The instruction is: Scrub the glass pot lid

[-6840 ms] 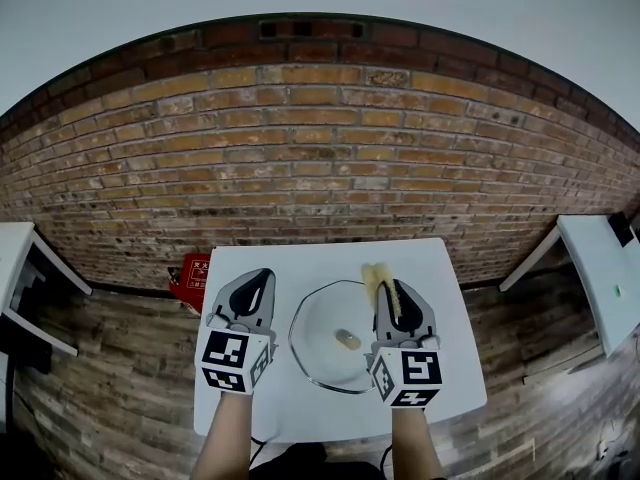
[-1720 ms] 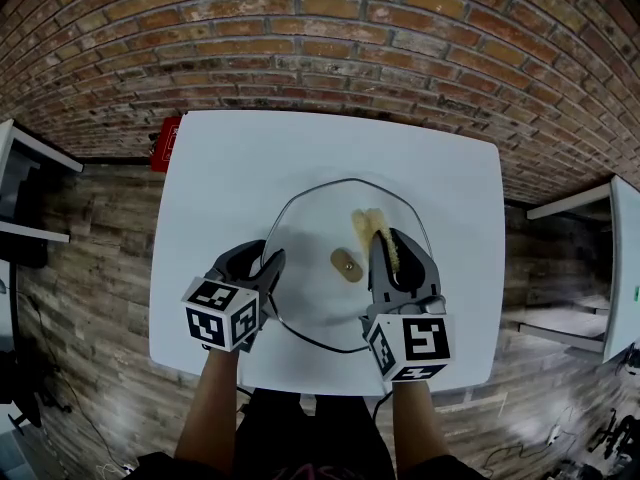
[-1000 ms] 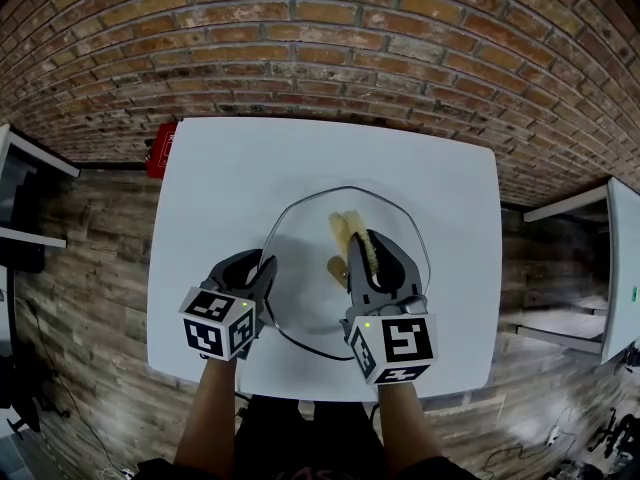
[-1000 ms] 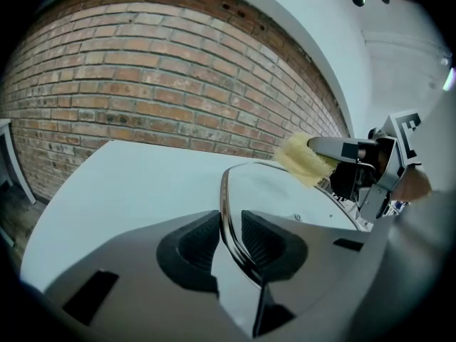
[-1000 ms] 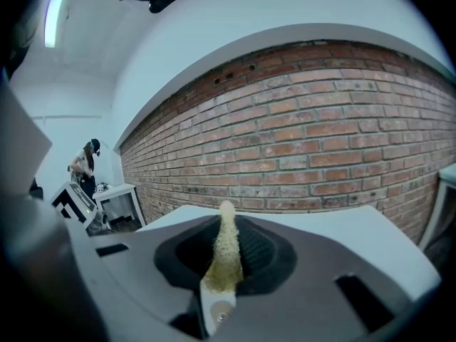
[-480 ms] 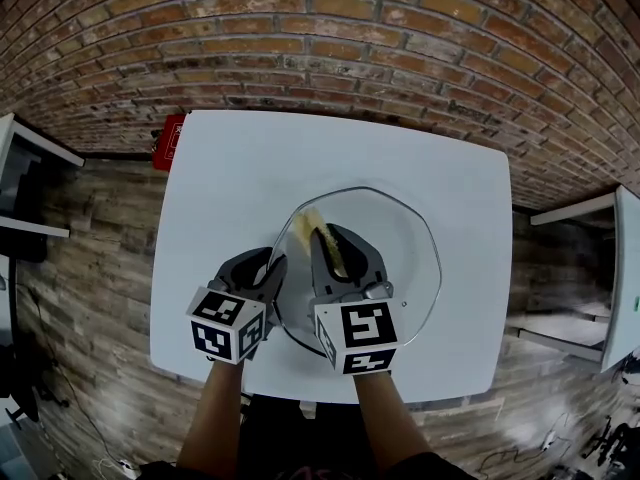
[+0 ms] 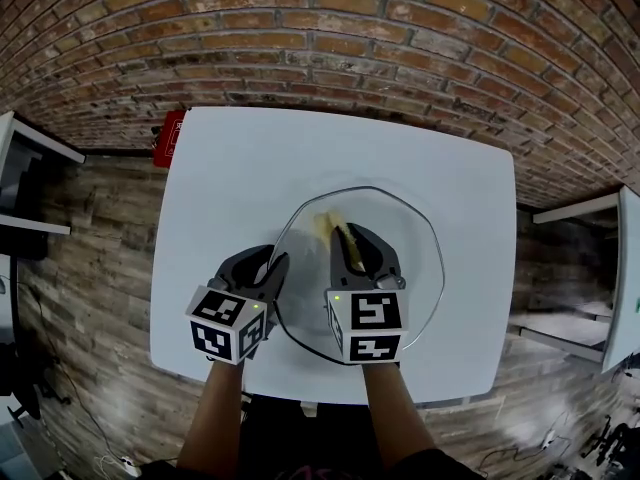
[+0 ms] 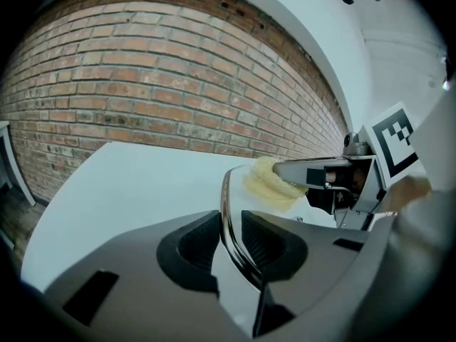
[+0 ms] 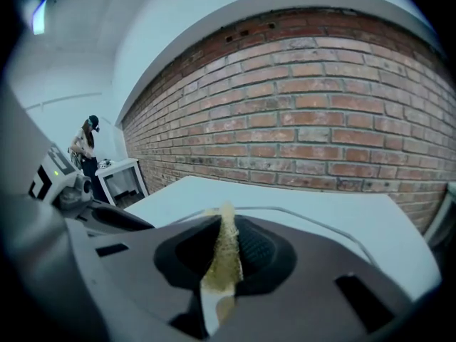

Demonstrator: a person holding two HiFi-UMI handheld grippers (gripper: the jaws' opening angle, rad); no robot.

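While the left gripper (image 7: 274,264) clamps the round glass lid (image 7: 412,236), the right gripper (image 7: 352,238) pinches a fibrous yellow sponge (image 7: 325,223).

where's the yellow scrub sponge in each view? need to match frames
Head view: yellow scrub sponge just left of centre, over the round glass pot lid, poking out of the right hand-held gripper.
Left gripper view: right of centre, at the lid's edge.
Right gripper view: bottom centre, pinched edge-on between the jaws.
Shared landmark: the lid's metal rim.
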